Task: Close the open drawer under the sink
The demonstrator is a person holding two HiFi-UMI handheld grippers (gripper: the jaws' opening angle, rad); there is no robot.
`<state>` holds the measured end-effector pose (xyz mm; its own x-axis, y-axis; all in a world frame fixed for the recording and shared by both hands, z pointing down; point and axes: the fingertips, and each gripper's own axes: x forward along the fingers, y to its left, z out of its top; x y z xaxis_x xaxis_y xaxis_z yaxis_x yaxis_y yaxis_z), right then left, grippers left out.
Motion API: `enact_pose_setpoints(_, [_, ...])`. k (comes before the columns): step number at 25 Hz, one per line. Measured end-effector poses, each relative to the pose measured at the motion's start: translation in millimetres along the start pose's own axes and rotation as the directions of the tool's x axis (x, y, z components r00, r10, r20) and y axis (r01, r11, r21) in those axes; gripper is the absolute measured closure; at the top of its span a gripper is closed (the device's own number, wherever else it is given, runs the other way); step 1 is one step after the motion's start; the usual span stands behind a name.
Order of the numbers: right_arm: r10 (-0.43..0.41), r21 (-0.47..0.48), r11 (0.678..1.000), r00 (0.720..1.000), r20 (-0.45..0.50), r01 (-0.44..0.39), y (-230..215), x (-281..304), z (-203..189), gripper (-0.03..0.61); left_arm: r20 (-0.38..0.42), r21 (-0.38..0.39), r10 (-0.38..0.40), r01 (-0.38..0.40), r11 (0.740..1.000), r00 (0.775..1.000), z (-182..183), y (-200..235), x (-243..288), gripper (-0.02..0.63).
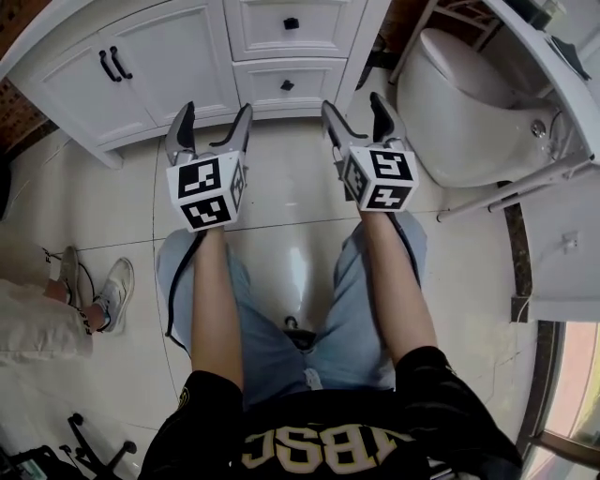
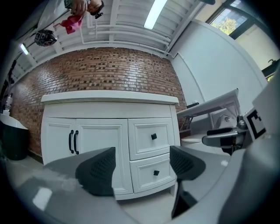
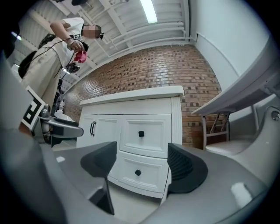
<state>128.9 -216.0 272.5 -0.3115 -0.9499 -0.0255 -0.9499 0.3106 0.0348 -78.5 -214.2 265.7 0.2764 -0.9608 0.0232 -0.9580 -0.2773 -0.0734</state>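
Tiled floor point(image 1: 281, 197) meets the vanity point(image 1: 169, 56), whose lower drawer point(image 1: 309, 82) sits flush, lengthwise level.

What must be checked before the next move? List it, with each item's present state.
1. Upper drawer flush with the cabinet front: ok.
2. Lower drawer flush with the front, no gap showing: ok.
3. Left gripper jaws apart, nothing between them: ok.
4. Right gripper jaws apart, nothing between them: ok.
5. Both grippers held off the cabinet, touching nothing: ok.
6. Cabinet doors shut: ok.
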Motion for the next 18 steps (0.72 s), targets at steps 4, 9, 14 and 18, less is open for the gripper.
enact_pose_setpoints(4, [-0.029,-0.005,1.0,1.0,0.002,0.029,-5.0,-1.8,1.7,0.222,-0.001,0.008,0.01,-0.01,1.0,1.0,-2.2,-2.5,-0.2,0.219])
enact_pose_setpoints(9, [-0.031,0.024,0.999,0.999,-0.012,0.032,-4.2,2.3,-1.6,0.222,-0.014,0.004,0.014,-0.014,1.0,1.0,-9.4,-0.3,2.1,0.219])
enact_pose_setpoints(14, [-0.031,0.038,0.999,0.999,-0.01,0.032,-3.6,5.1,-3.7,0.222,-0.019,-0.017,0.014,-0.015,1.0,1.0,-12.3,-1.3,3.2,0.221])
enact_pose_setpoints(18, [-0.04,0.053,0.998,0.999,-0.01,0.04,-5.3,6.5,-4.3,0.222,-0.017,-0.02,0.011,-0.011,1.0,1.0,-11.7,-4.0,4.1,0.221])
